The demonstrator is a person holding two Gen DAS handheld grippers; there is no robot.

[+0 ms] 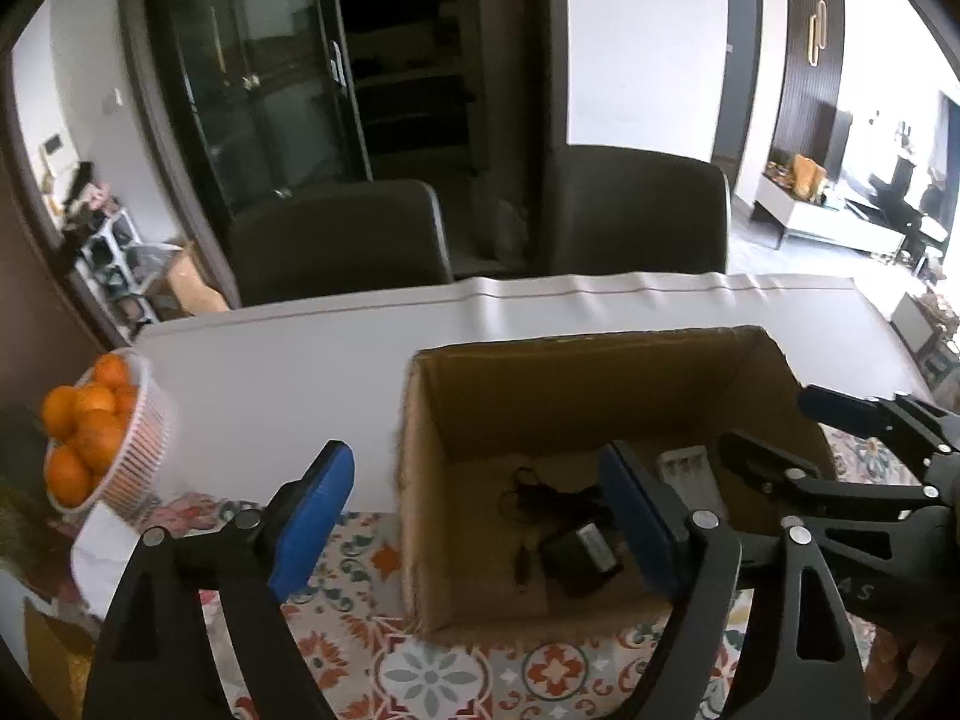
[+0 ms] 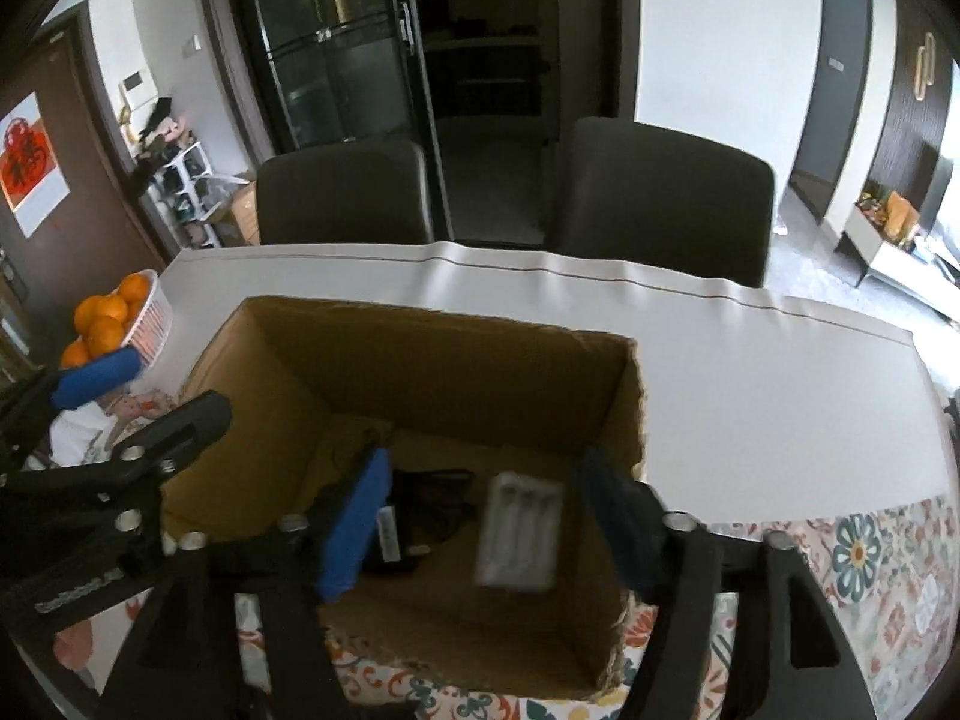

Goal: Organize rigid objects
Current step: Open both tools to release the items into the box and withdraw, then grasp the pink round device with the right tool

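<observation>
Placing step: white battery charger (image 2: 521,534) blurred between the spread fingers of the right gripper (image 2: 486,531), apparently dropping into the cardboard box (image 2: 432,360).
Right gripper: released, jaws wide, holding nothing.
Left gripper (image 1: 474,522): released, empty, straddling the box's left wall.
Box contents: black adapter (image 1: 579,558) with cable on the floor.
Advice: withdraw straight up, clear of the walls; avoid nudging the box.
Nearby: basket of oranges (image 1: 96,426) at left.
</observation>
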